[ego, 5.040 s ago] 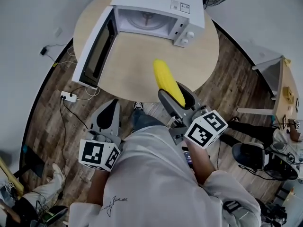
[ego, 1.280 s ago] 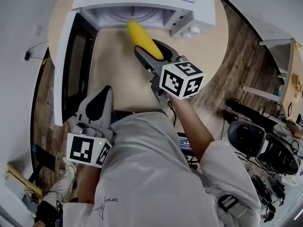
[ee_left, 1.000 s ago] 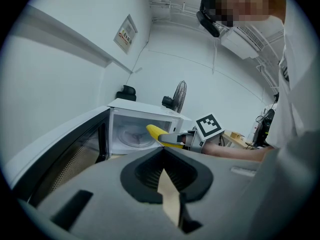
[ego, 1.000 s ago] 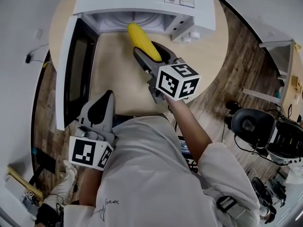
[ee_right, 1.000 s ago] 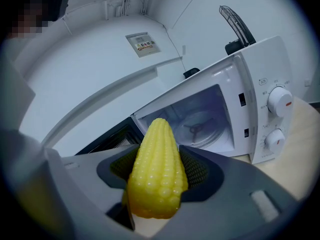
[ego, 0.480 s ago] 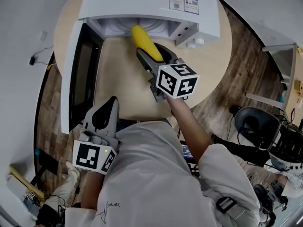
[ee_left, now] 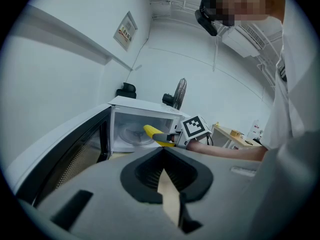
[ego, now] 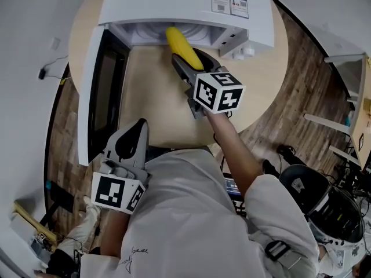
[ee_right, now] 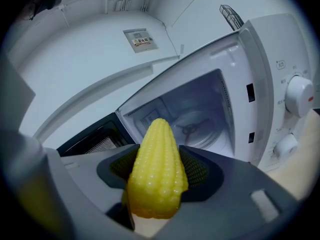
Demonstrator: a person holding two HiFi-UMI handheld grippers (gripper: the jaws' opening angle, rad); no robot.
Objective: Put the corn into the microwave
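The right gripper (ego: pixel 188 59) is clamped on the corn (ego: pixel 179 42). In the right gripper view its 2 jaws stand wide apart with their ribbed pads pressed against either side of the cob, the thick cut end nearest the camera and the narrow tip pointing ahead. That tip is at the mouth of the microwave (ego: pixel 174 4), aimed at the round glass plate (ee_right: pixel 192 126) inside. From the head view the far end of the cob lines up with the front edge of the oven's top, and whether it has crossed the threshold cannot be told. The corn is in the air above the table (ego: pixel 156 109), touching only the pads.

The microwave door (ego: pixel 95 91) is swung fully open on the left side, its dark window facing inward. 2 white knobs (ee_right: pixel 299 95) sit one above the other on the control panel at the right of the opening.

The left gripper (ego: pixel 134 138) hangs low near the table's near edge, well apart from the microwave's opening – its jaws meet at the tips and nothing sits between them. The person's white shirt (ego: pixel 191 225) fills the bottom of the head view.
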